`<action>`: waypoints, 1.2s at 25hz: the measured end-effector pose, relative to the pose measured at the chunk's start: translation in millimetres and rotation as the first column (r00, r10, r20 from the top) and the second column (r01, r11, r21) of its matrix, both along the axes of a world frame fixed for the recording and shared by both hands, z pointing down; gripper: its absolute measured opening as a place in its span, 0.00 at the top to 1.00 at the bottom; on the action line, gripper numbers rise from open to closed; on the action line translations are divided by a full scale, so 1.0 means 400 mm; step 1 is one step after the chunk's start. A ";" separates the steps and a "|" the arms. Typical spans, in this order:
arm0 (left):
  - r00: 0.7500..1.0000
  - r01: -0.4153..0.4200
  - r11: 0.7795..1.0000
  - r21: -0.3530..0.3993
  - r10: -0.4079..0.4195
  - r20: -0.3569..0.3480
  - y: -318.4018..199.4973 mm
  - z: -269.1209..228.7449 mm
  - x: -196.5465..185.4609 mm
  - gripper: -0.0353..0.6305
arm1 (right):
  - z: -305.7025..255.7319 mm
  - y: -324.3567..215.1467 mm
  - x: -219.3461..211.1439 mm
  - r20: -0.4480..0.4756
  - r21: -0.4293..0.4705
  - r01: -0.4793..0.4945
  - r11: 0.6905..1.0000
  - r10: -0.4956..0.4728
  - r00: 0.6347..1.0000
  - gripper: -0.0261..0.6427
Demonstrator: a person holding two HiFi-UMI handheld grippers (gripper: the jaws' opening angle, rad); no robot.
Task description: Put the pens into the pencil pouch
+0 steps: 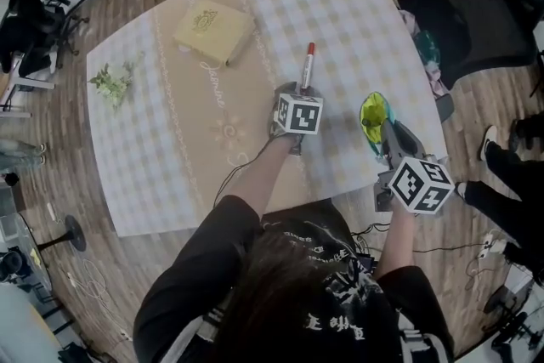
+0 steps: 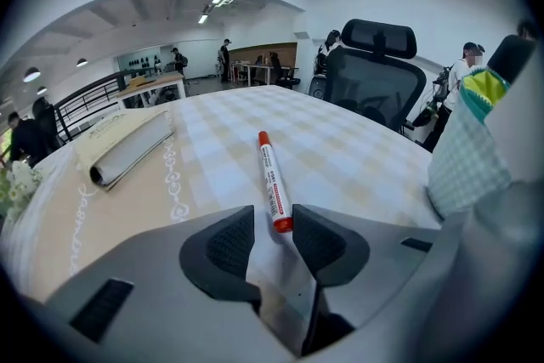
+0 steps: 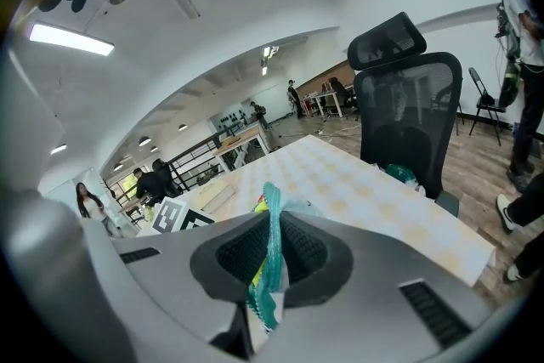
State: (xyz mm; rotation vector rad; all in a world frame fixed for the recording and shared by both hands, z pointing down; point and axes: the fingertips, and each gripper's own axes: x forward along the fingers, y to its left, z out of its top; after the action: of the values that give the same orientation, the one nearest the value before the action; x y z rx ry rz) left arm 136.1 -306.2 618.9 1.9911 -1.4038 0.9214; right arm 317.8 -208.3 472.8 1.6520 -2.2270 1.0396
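Here, the left gripper point(image 1: 299, 91) point(image 2: 272, 227) lay low on the table with the pale checked cloth point(image 1: 340, 4). Its jaws stood a moderate gap apart, gripping nothing. The white marker pen with red cap and red end point(image 1: 307, 64) point(image 2: 274, 178) lay flat on the cloth straight ahead of this gripper. Its near red end reached in between the jaw tips, closer to the right pad; contact could not be judged. Nothing lay between the jaws and the pen.

Further ahead and to the left of this gripper rested a flat beige book point(image 1: 212, 30) point(image 2: 127, 149), and far to its left a small green plant sprig point(image 1: 110, 82). Ahead and to its right, past the table edge, stood a black mesh office chair point(image 1: 476, 4) point(image 2: 374, 72) point(image 3: 408, 106).

The right gripper point(image 1: 380, 136) point(image 3: 272, 255) was at the near right corner of the table, and its jaws were closed on the edge of the green and yellow fabric pouch point(image 1: 372, 116) point(image 3: 272, 221) point(image 2: 486, 89). The pouch stood upright ahead of these jaws, well apart from the pen. Its inside could not be made out in any view.
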 end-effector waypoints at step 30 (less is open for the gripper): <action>0.994 -0.056 0.992 0.109 0.066 -0.085 0.129 -0.149 -0.083 0.82 | 0.010 0.035 -0.081 -0.013 0.024 0.096 0.995 -0.096 0.995 0.90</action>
State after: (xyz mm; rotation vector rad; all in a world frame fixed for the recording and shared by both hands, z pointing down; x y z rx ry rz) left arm 103.0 -254.5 559.3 2.1375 -1.3754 0.7888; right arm 285.5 -194.4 476.8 1.5394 -2.2963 0.9800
